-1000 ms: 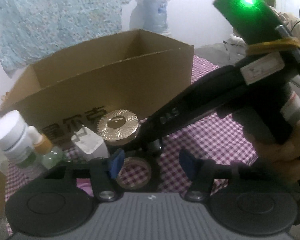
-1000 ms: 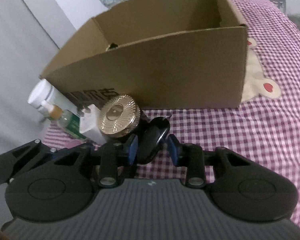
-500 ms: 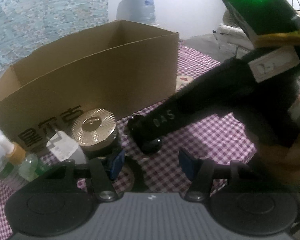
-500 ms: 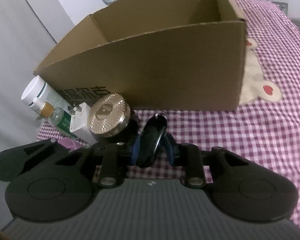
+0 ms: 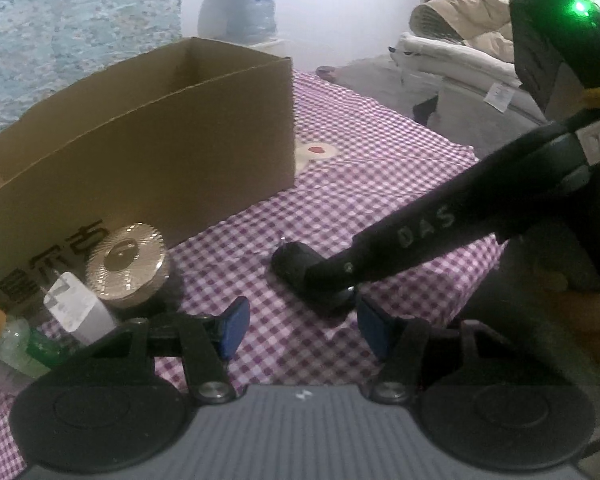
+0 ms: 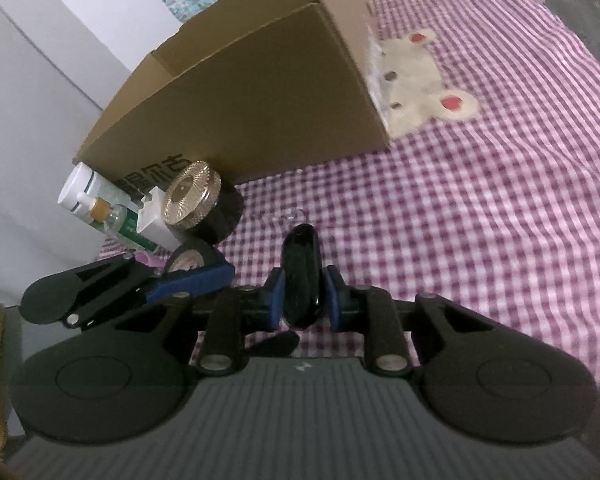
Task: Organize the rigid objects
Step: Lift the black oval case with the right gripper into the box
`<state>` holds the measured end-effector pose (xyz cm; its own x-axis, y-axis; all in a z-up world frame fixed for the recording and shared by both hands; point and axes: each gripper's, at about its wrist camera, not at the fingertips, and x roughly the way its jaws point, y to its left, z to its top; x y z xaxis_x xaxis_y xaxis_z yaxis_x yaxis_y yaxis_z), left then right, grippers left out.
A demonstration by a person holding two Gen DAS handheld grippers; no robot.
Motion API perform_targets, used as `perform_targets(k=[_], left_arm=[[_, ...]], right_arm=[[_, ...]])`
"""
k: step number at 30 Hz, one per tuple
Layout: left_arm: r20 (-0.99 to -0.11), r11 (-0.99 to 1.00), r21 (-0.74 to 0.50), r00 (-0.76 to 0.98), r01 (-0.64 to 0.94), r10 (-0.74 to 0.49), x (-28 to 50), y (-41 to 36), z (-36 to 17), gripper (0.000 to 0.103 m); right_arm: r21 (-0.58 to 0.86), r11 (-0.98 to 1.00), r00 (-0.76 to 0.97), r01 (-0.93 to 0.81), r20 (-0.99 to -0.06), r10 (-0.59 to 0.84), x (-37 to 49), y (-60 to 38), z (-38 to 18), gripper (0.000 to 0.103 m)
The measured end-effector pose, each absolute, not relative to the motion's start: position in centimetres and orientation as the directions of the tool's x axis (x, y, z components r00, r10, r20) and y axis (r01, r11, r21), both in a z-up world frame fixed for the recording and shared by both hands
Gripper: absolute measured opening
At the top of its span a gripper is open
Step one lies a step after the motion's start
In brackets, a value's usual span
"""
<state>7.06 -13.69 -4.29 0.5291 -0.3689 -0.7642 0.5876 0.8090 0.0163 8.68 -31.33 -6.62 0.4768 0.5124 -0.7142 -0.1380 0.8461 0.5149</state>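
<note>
The right gripper (image 6: 301, 296) is closing on a glossy black oval object (image 6: 300, 280), its blue pads against both flanks; the danger is slippage — a smooth, rounded shell held on edge could squirt out or twist as it is carried toward the cardboard box (image 6: 260, 92); it might also clip the box's near wall if lifted too low. The object is dark, shiny and slim, standing on its narrow side over the checked cloth (image 6: 480, 220), right of the gold-lidded jar (image 6: 190, 200). The left gripper (image 5: 298, 326) hangs part-open with nothing between its pads.
</note>
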Motion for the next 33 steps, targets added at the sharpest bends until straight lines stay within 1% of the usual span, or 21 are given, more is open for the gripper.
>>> perform_targets(k=[2,5,7,8,11,14,19,23,25,27,33], left_arm=[[-0.774,0.802,0.000,0.508,0.597,-0.378,7.3,-14.0,-4.4,0.062],[-0.786,0.799,-0.015,0.487,0.601,-0.381,7.6,-14.4,-4.8,0.062],[-0.789,0.800,-0.023,0.480,0.599,-0.382,7.9,-14.8,-4.9,0.058],[-0.794,0.804,-0.026,0.477,0.594,-0.378,8.1,-15.0,-5.1,0.052],[-0.793,0.816,-0.024,0.485,0.578,-0.367,8.6,-15.1,-5.1,0.047],[-0.791,0.822,-0.043,0.483,0.568,-0.375,9.2,-15.0,-5.1,0.046],[-0.787,0.828,-0.038,0.493,0.560,-0.370,9.4,-15.0,-5.1,0.045],[-0.780,0.837,0.005,0.527,0.547,-0.339,9.4,-15.0,-5.3,0.045],[-0.780,0.842,0.000,0.527,0.540,-0.338,9.5,-14.9,-5.2,0.042],[-0.779,0.845,0.001,0.529,0.536,-0.335,9.4,-14.7,-5.1,0.034],[-0.750,0.851,0.000,0.563,0.525,-0.347,8.4,-13.9,-3.5,0.033]], right_arm=[[0.574,0.812,0.477,-0.108,-0.687,0.549,8.5,-32.5,-7.0,0.022],[0.655,0.754,0.505,-0.060,-0.631,0.589,8.4,-34.1,-7.2,0.023],[0.674,0.737,0.517,-0.048,-0.615,0.596,8.5,-34.6,-7.3,0.023],[0.674,0.737,0.519,-0.045,-0.615,0.594,8.6,-34.7,-7.4,0.023],[0.672,0.739,0.502,-0.040,-0.626,0.597,9.0,-34.5,-8.0,0.023],[0.687,0.725,0.491,-0.051,-0.615,0.617,9.5,-34.1,-8.4,0.022],[0.711,0.699,0.466,-0.069,-0.597,0.653,9.8,-33.3,-8.7,0.021],[0.721,0.690,0.466,-0.065,-0.590,0.660,10.1,-32.8,-8.8,0.020],[0.719,0.692,0.468,-0.065,-0.590,0.658,10.3,-32.6,-8.8,0.018],[0.710,0.701,0.472,-0.068,-0.596,0.650,10.3,-32.4,-8.4,0.017],[0.686,0.721,0.489,-0.098,-0.598,0.635,10.0,-31.5,-6.7,0.017]])
